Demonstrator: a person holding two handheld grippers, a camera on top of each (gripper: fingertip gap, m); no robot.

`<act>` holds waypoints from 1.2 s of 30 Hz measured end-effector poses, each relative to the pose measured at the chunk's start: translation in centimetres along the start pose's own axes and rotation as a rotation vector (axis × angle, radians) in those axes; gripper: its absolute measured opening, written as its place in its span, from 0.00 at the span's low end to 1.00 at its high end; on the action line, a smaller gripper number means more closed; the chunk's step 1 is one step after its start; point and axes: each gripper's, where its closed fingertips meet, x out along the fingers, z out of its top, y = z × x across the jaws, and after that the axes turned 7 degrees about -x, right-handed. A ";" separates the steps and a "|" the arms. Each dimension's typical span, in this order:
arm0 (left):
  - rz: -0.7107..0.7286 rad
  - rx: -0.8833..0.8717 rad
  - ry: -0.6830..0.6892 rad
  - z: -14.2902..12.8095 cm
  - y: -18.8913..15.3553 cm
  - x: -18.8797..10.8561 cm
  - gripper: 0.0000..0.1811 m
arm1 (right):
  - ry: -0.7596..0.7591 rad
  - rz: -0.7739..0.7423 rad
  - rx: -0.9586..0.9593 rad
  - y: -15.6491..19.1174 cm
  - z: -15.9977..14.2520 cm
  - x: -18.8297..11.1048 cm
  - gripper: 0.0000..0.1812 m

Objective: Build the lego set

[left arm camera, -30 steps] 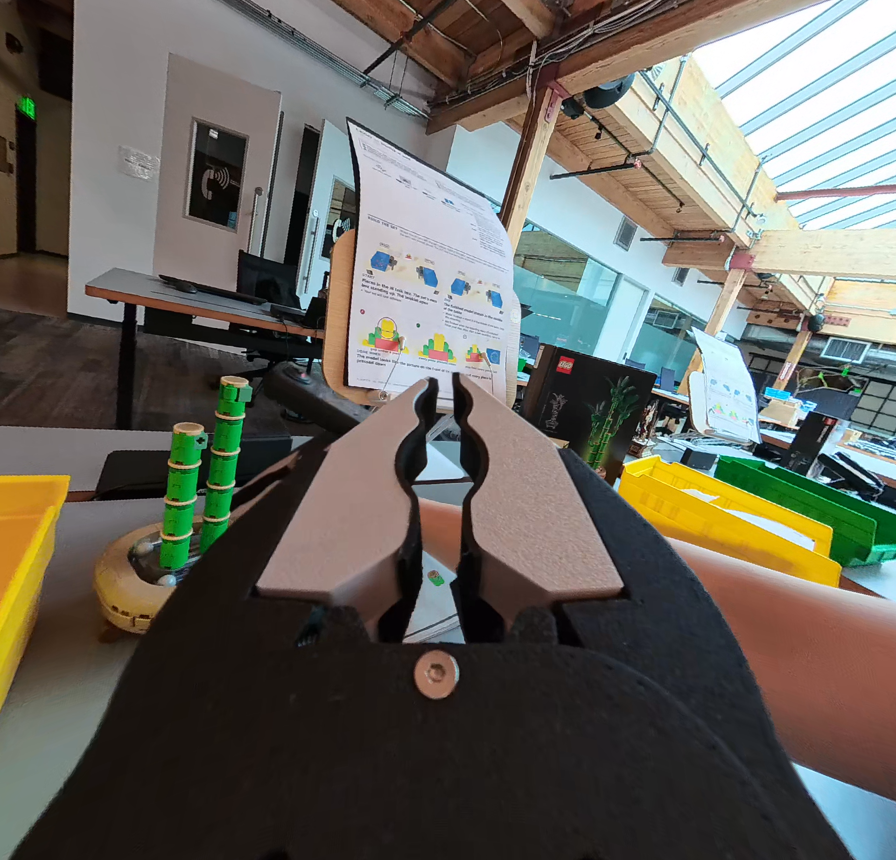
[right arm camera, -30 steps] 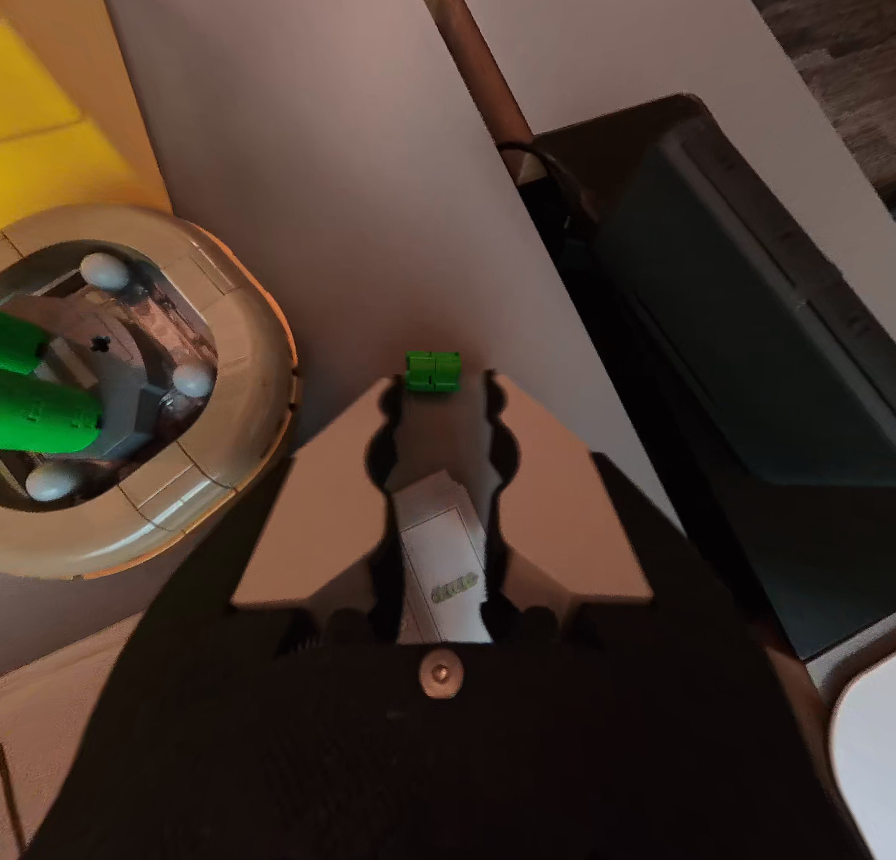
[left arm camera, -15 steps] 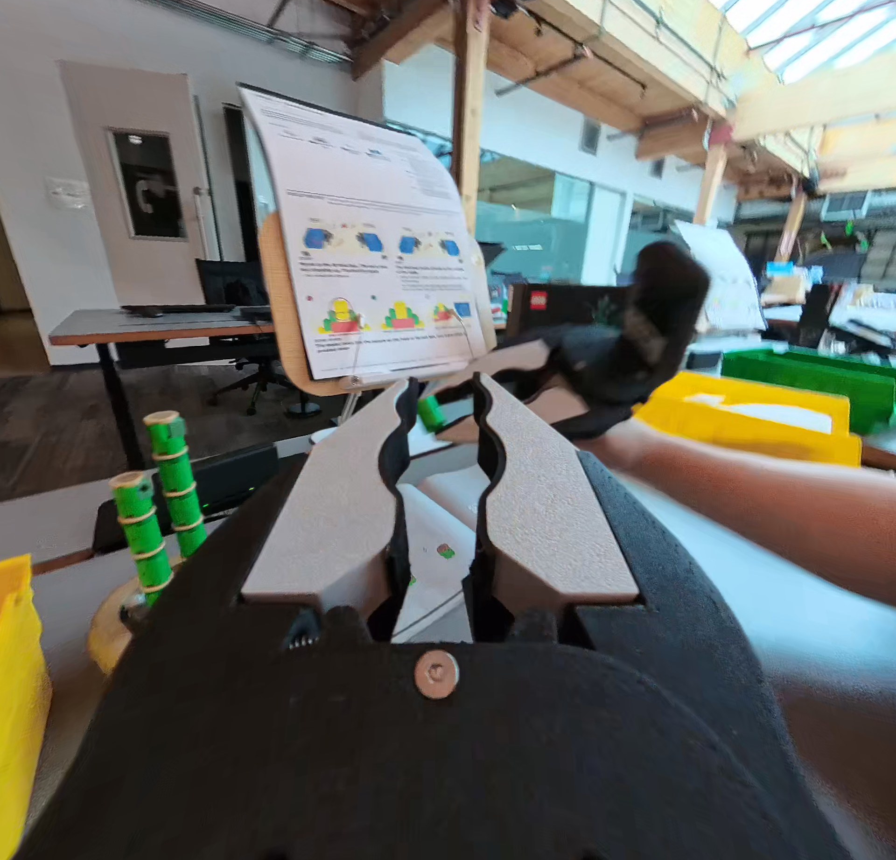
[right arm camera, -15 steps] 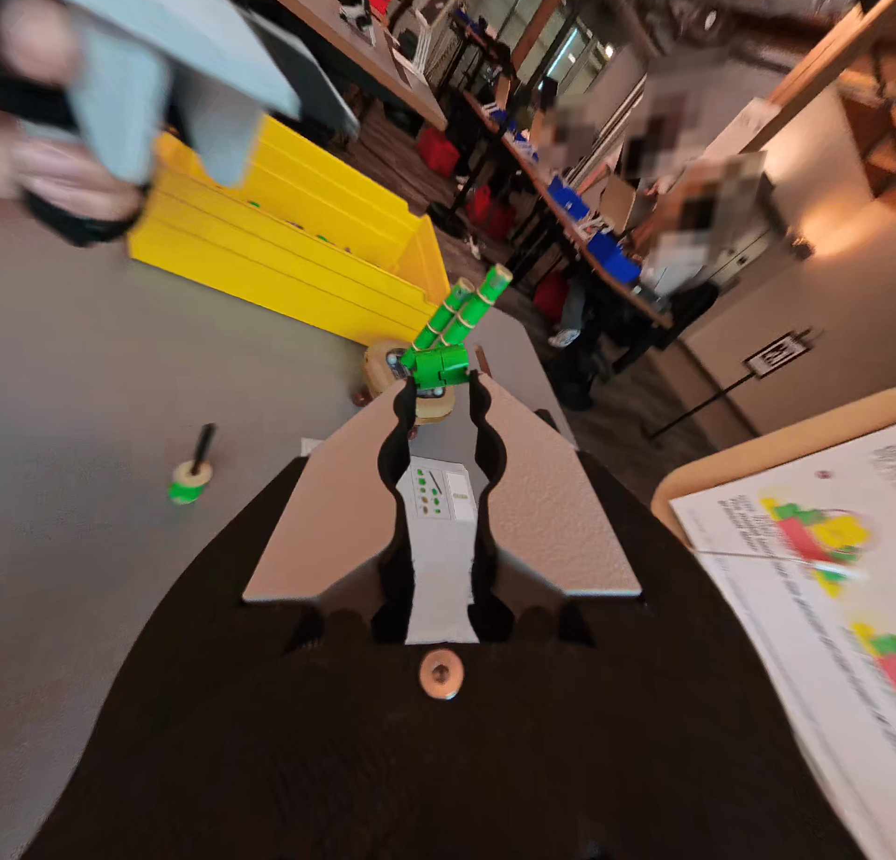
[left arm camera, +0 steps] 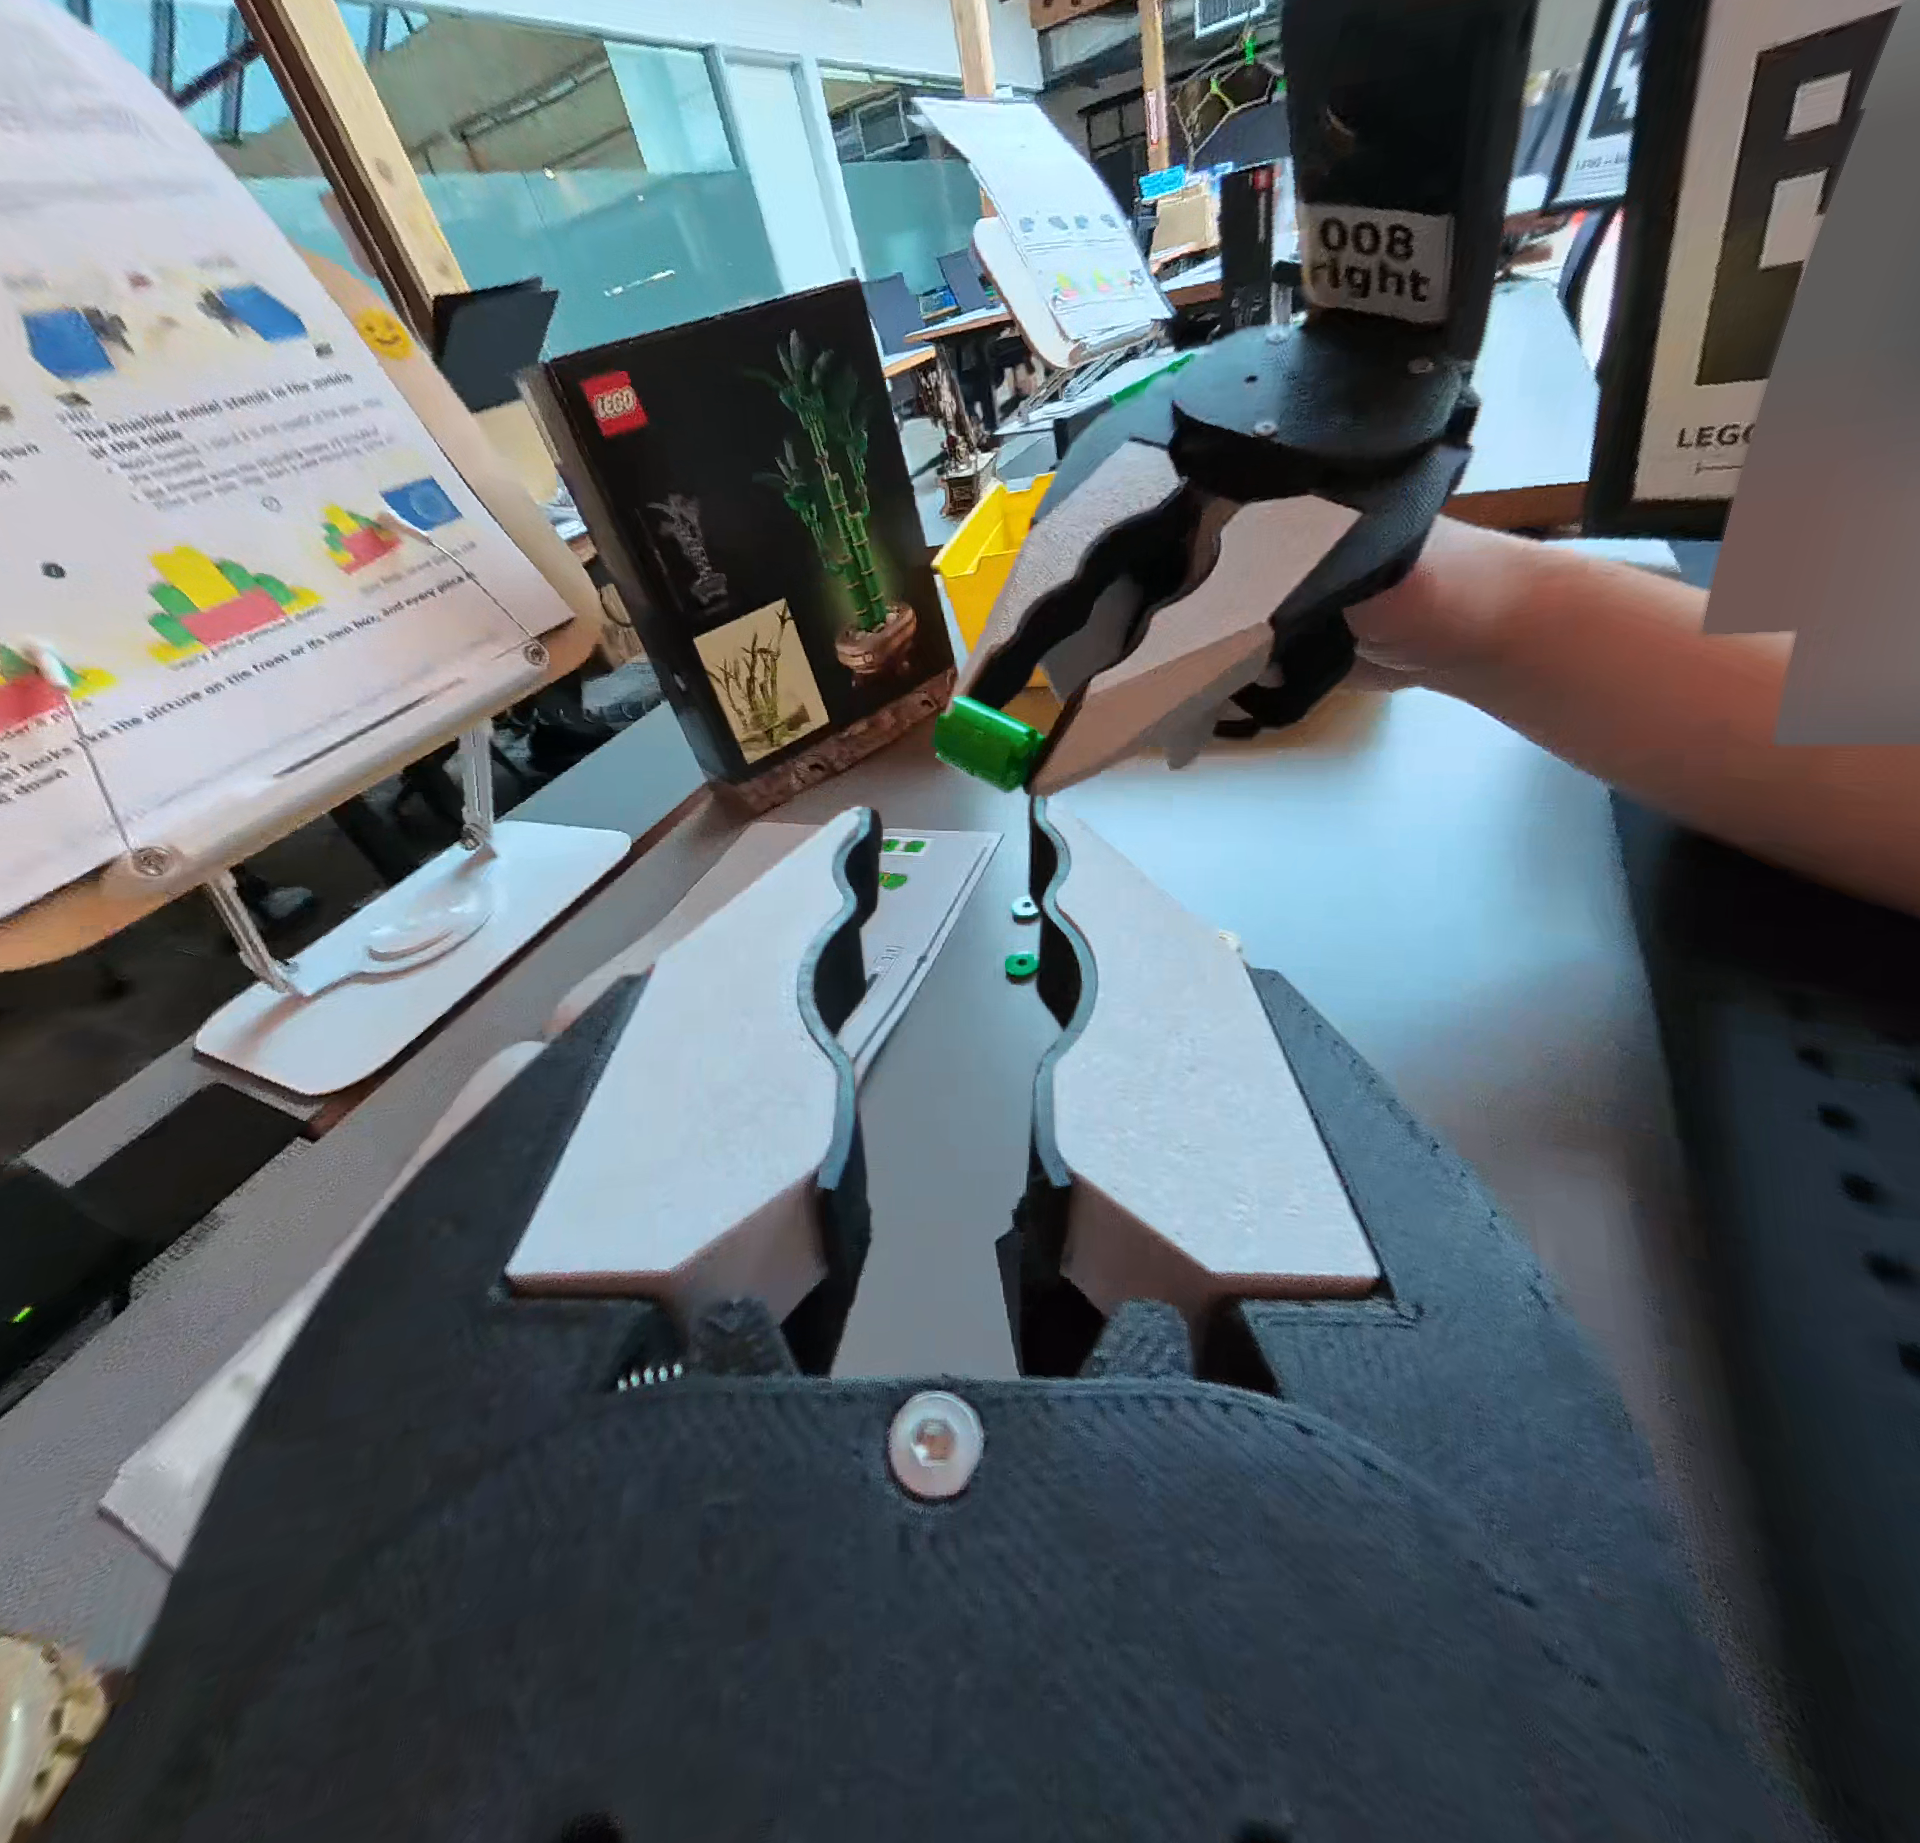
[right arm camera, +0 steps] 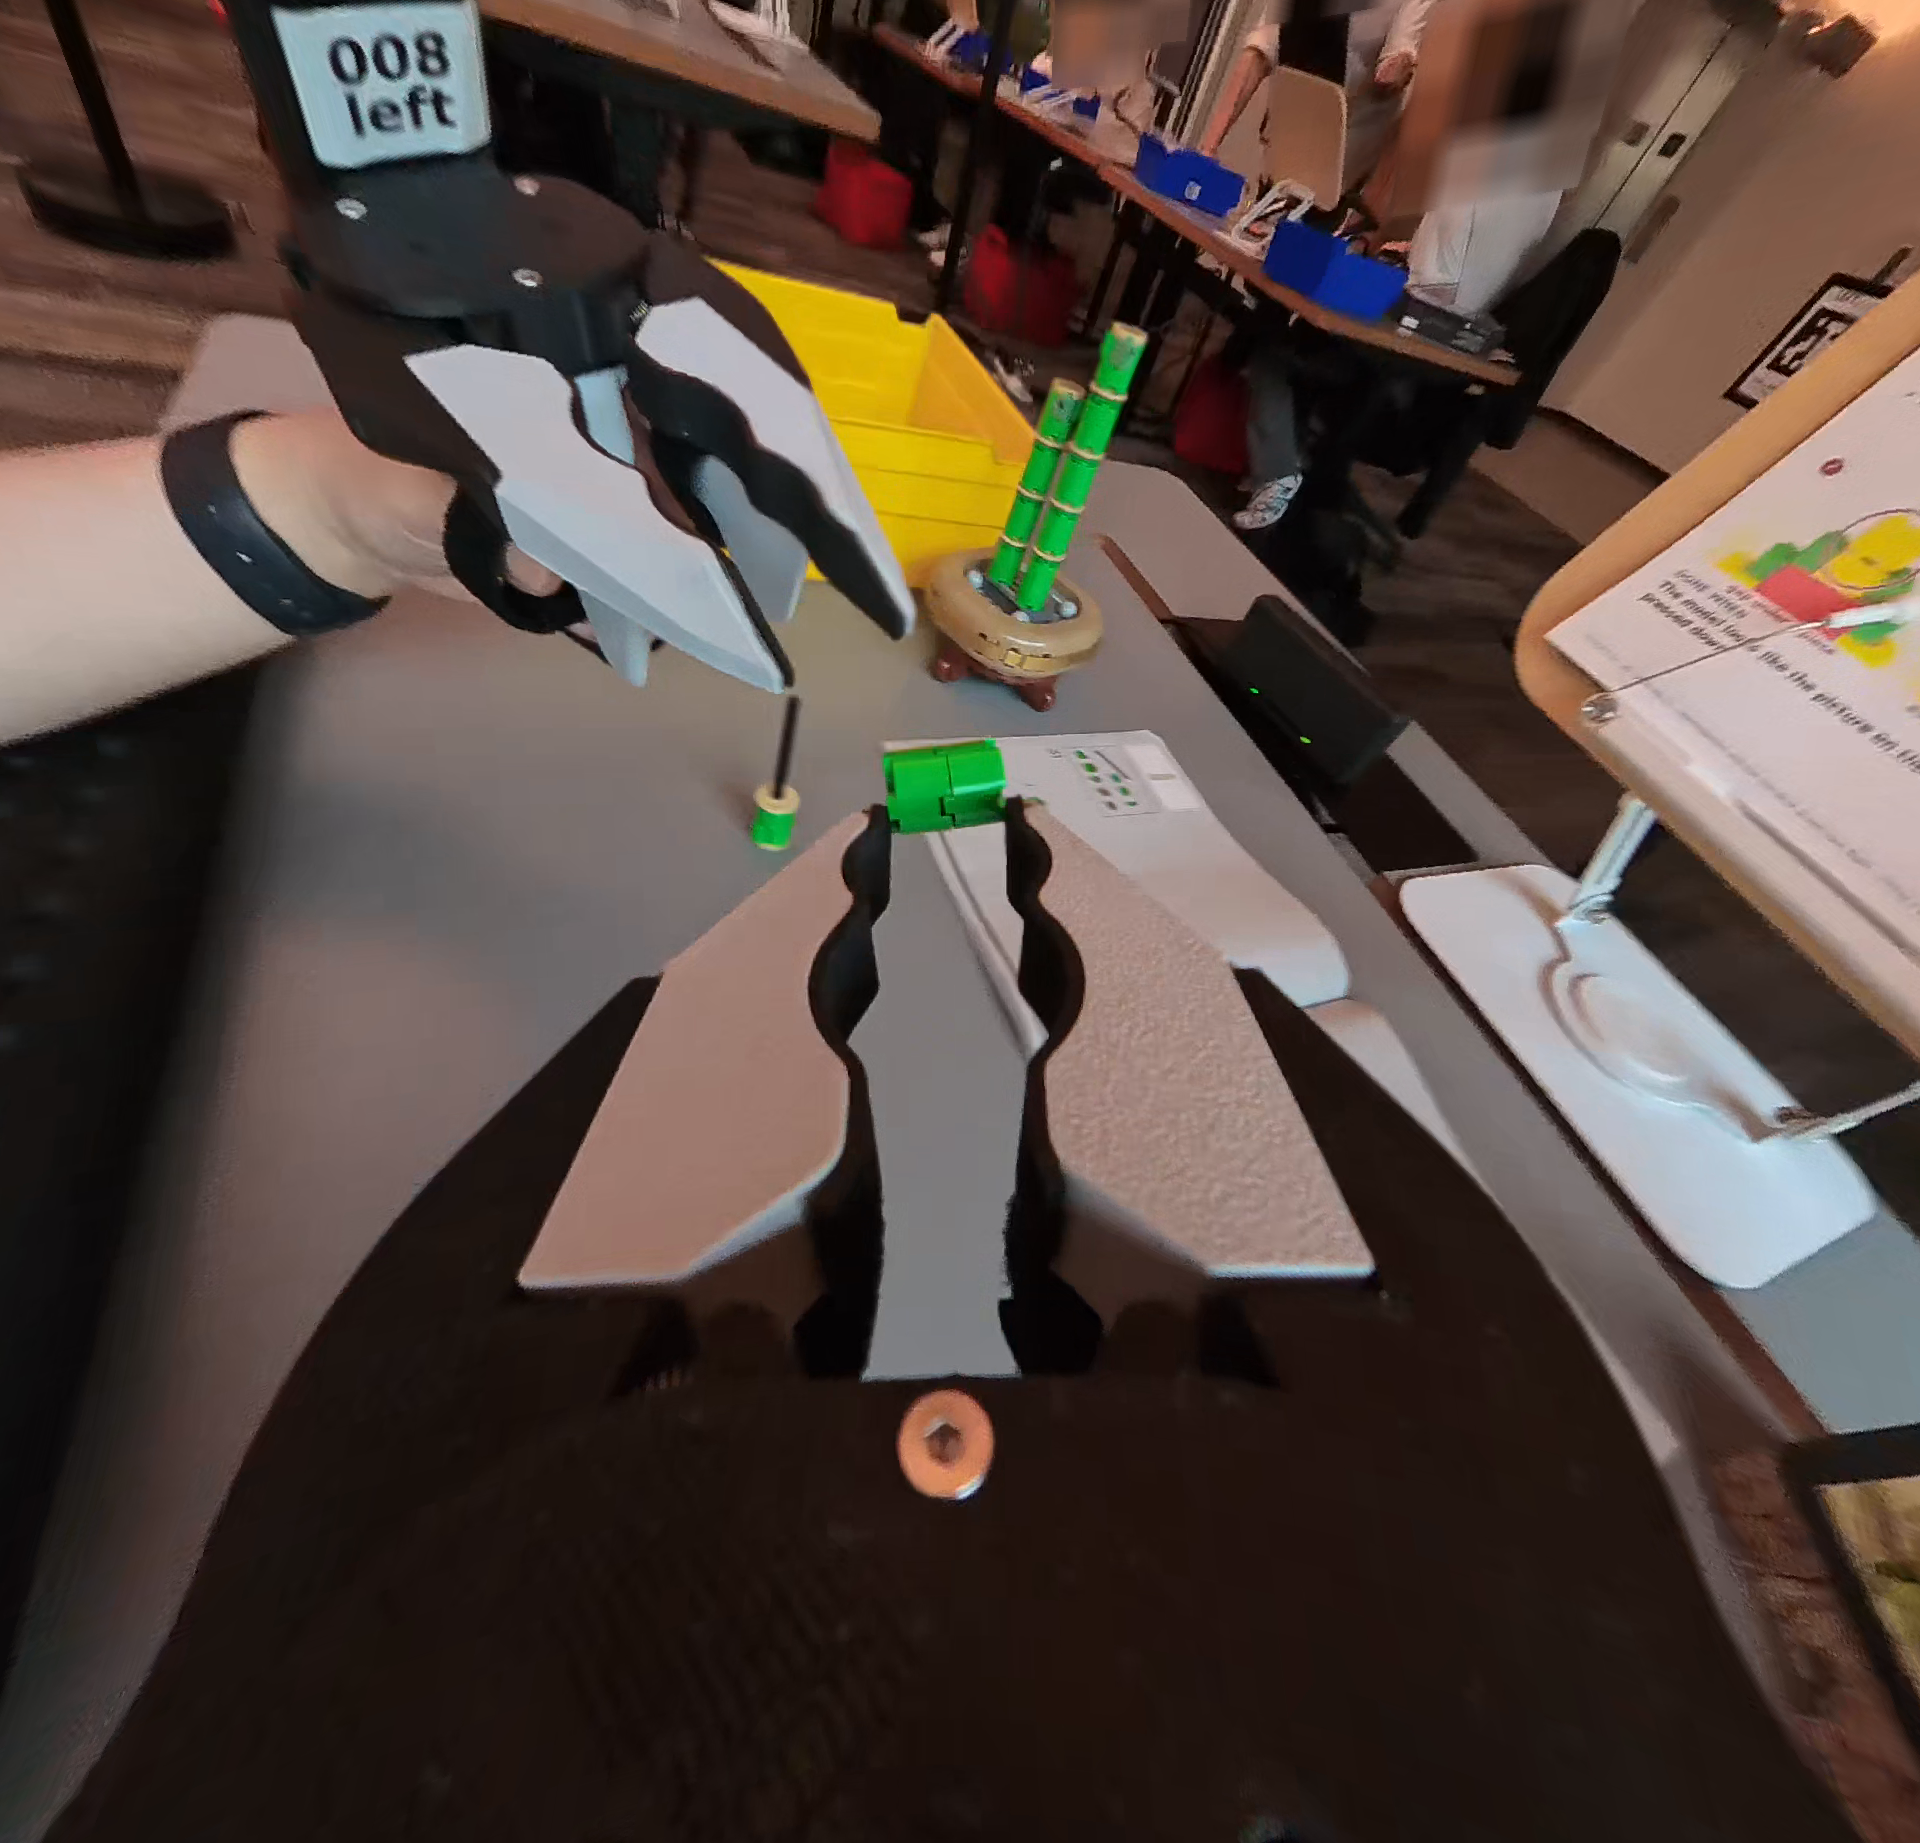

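My right gripper is shut on a small bright green lego piece and holds it above the grey table. In the left wrist view the right gripper and the green piece hang just beyond my left fingertips. My left gripper is open and empty. In the right wrist view the left gripper hovers just above a black axle standing in a small green and tan piece. The bamboo model, two green stalks in a tan pot, stands behind.
A yellow bin sits behind the model. A white instruction booklet lies by the green piece. A paper stand is at the right, a black lego box behind it. Two small green rings lie on the table.
My right gripper closed on the green piece, lifted it off the table and swung it in front of my left gripper. My left gripper turned toward it and opened its jaws.
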 end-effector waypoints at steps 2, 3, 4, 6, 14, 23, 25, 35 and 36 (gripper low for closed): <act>0.033 0.025 0.030 -0.5 1.3 0.4 0.12 | 0.043 -0.013 -0.043 -2.1 -0.1 0.4 0.12; 0.048 0.040 0.054 -0.8 2.0 0.7 0.12 | 0.041 -0.018 -0.042 -3.1 0.2 0.6 0.12; 0.053 0.043 0.076 -1.1 2.5 0.9 0.12 | 0.024 -0.021 -0.017 -3.9 0.7 0.7 0.12; 0.044 0.022 0.099 -1.5 3.2 1.5 0.12 | -0.004 0.022 0.048 -4.1 1.3 0.7 0.12; -0.005 0.038 0.036 -0.2 2.8 2.4 0.15 | -0.102 0.006 -0.080 -1.9 -0.6 0.3 0.12; -0.059 0.284 0.135 -2.4 -0.3 1.7 0.19 | 0.002 0.058 -0.245 0.8 -3.6 1.6 0.12; -0.040 0.314 0.219 -4.2 0.1 1.5 0.20 | 0.053 0.064 -0.280 1.0 -4.5 1.8 0.12; -0.080 0.410 0.366 -7.7 -1.1 2.7 0.17 | 0.165 0.086 -0.446 3.5 -4.8 2.3 0.12; -0.079 0.423 0.369 -7.8 -1.2 2.8 0.14 | 0.173 0.080 -0.452 3.5 -4.9 2.3 0.12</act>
